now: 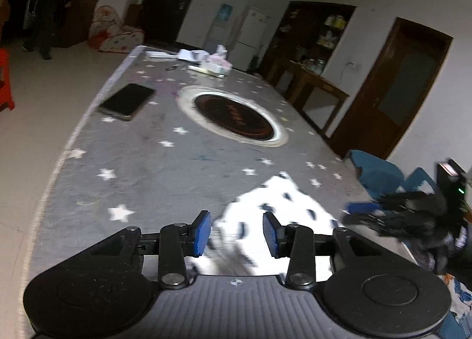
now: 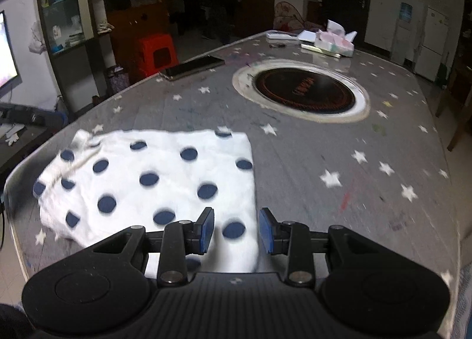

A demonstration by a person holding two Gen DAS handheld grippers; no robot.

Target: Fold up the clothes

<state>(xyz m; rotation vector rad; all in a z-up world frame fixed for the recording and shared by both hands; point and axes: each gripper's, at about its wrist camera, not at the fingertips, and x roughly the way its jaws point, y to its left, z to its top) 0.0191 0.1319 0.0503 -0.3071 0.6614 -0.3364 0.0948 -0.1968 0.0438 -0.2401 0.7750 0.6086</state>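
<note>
A white garment with dark blue dots [image 2: 153, 179] lies flat, folded into a rough rectangle, on the grey star-patterned table [image 2: 309, 161]. My right gripper [image 2: 237, 231] is open above its near right corner, with nothing between the blue pads. In the left wrist view the same garment [image 1: 283, 209] is blurred and lies just ahead of my left gripper [image 1: 237, 234], which is open and empty. The right gripper [image 1: 413, 215] shows in the left wrist view at the right edge.
A round dark inset with a pale ring [image 2: 303, 91] sits in the table's middle. A dark phone or tablet [image 1: 126, 101] lies at the left edge. A tissue box and papers [image 2: 333, 40] stand at the far end. A blue chair [image 1: 380, 173] stands at the right side.
</note>
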